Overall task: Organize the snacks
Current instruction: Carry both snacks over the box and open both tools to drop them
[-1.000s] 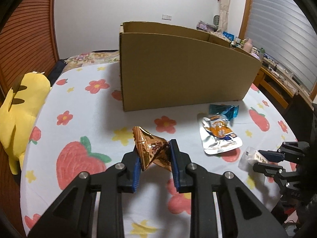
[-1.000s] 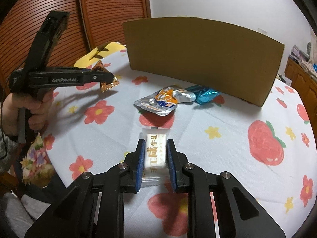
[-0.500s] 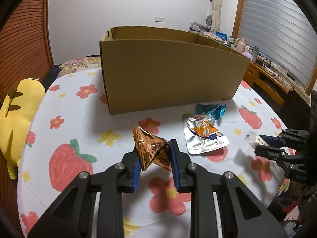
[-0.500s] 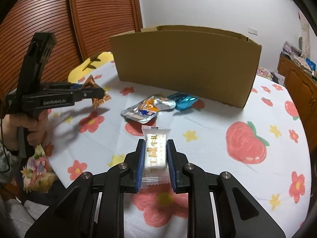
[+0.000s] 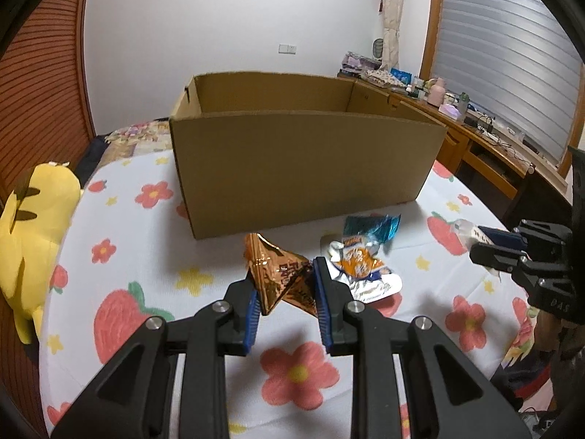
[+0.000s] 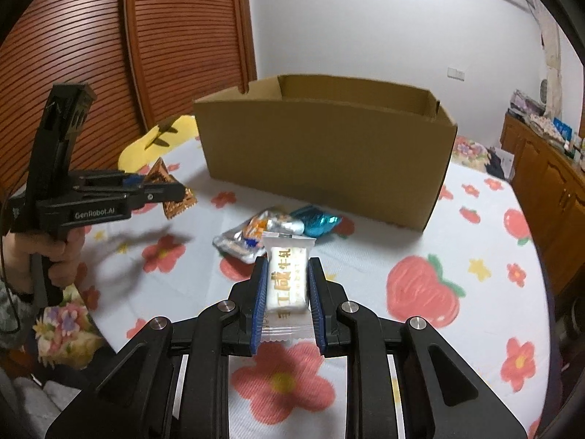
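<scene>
Bedroom walls and a slatted wooden door frame our work surface, a round table under a white cloth (image 5: 153, 241) printed with strawberries and flowers.

From our left wrist view, our left gripper (image 5: 287, 287) is clamped on a crinkled orange-brown foil snack packet (image 5: 279, 278), which hangs clear of the cloth. Straight ahead stands the open cardboard box (image 5: 303, 172), its near wall facing us and its inside showing no snacks that we can see. Just before the box's right end lie a silver-and-orange pouch (image 5: 360, 269) and a blue foil candy (image 5: 373, 225), touching each other. A yellow plush toy (image 5: 33, 234) slumps at the table's left edge. At the right edge we glimpse our right gripper (image 5: 482, 241) from the side.

From our right wrist view, that gripper (image 6: 287, 289) is closed on a white wrapped nougat bar (image 6: 287, 280) (gold characters on the wrapper), also off the table. The box (image 6: 329, 157) sits ahead, the pouch (image 6: 252, 234) and blue candy (image 6: 318, 221) between us and it.

We judge this the carrying step: both snacks are picked up, neither yet over the box. Next, each hand must clear the near wall, come over the opening and only then let go; two snacks remain to fetch.
</scene>
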Demonstrator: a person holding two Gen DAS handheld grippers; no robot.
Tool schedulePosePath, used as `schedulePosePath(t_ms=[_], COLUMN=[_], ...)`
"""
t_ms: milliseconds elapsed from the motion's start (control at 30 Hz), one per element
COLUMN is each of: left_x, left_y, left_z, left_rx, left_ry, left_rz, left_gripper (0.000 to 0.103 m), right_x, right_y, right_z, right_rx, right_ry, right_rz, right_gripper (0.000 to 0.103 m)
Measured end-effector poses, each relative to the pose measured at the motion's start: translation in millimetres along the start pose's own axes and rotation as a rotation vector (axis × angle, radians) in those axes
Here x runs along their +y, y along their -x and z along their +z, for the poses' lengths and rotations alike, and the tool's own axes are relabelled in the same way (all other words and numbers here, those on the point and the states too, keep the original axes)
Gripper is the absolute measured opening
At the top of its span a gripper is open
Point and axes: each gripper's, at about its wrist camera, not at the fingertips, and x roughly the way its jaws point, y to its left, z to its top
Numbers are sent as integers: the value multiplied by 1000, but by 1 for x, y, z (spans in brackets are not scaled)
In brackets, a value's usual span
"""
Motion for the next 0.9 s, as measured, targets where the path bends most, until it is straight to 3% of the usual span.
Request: schedulePosePath(t_ms=[900], left_x=[-15], left_y=[38], left_z=[93], left_rx=[-190], left_ry=[-87], left_rz=[-4], left_gripper=[24], right_x=[-11], right_y=[11], right_z=[107], right_rx=[-173], right_ry=[57], right_rz=[-57], right_gripper=[20])
